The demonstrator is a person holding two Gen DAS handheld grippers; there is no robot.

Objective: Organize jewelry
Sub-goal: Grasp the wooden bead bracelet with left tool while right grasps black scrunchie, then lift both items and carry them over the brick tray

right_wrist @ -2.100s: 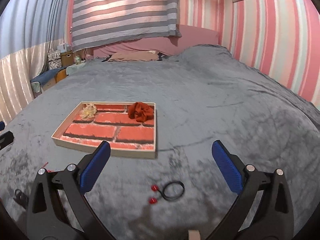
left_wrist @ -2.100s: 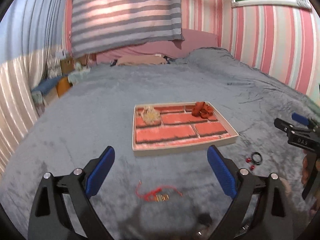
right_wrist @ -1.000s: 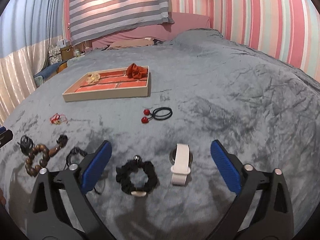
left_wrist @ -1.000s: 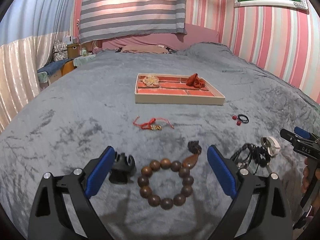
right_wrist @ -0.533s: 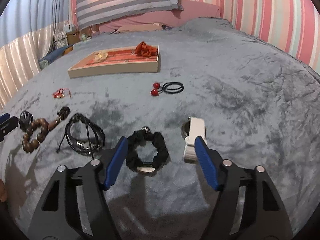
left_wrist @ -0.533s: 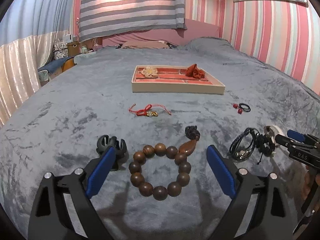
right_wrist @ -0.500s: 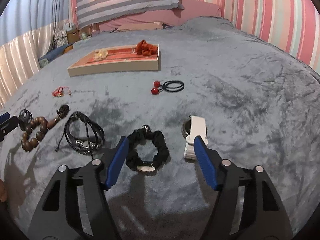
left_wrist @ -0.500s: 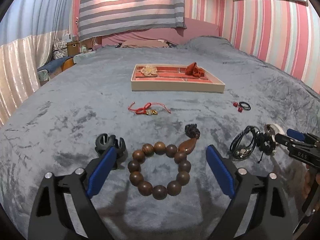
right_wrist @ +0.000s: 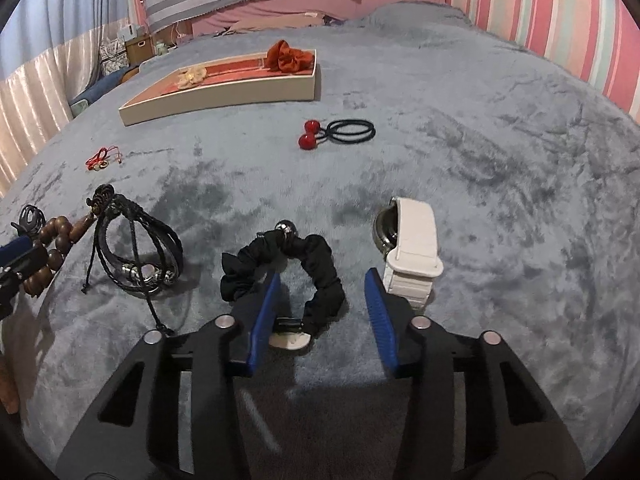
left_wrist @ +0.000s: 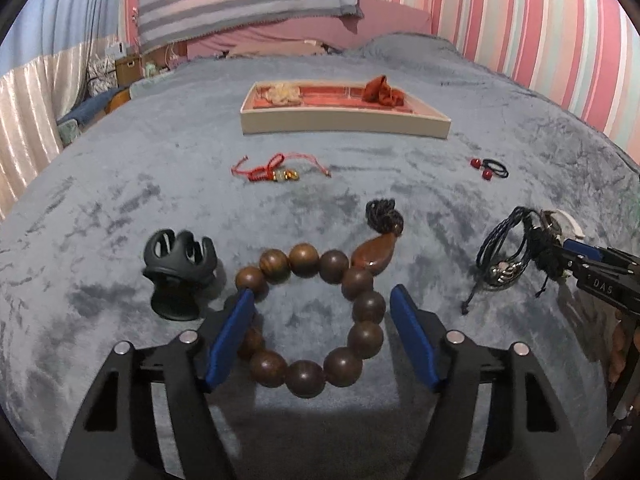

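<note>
progress, by my reading: early. the shallow cream-walled tray with a red brick-pattern floor sits far up the grey plush bedspread and holds only two pieces: a cream fabric flower toward its left end and a rust-red fabric scrunchie toward its right end. i cannot tell whether the floor is divided into real compartments or only printed. the rest of the tray floor shows bare.

still loose on the bedspread, well short of the tray, largest first: a brown wooden bead bracelet with a teardrop pendant and dark knot, a white-strapped wristwatch, a black fabric scrunchie, a black braided cord bracelet bundle, a dark grey plastic claw clip, a thin black hair tie with two red balls and a red string bracelet with gold charms. seven pieces left, i judge.

left gripper: jaws parted about as wide as the bead bracelet, low around it, gripping nothing.

right gripper: jaws parted, left pad over the black scrunchie's near edge, right pad just beside the watch, gripping nothing.
</note>
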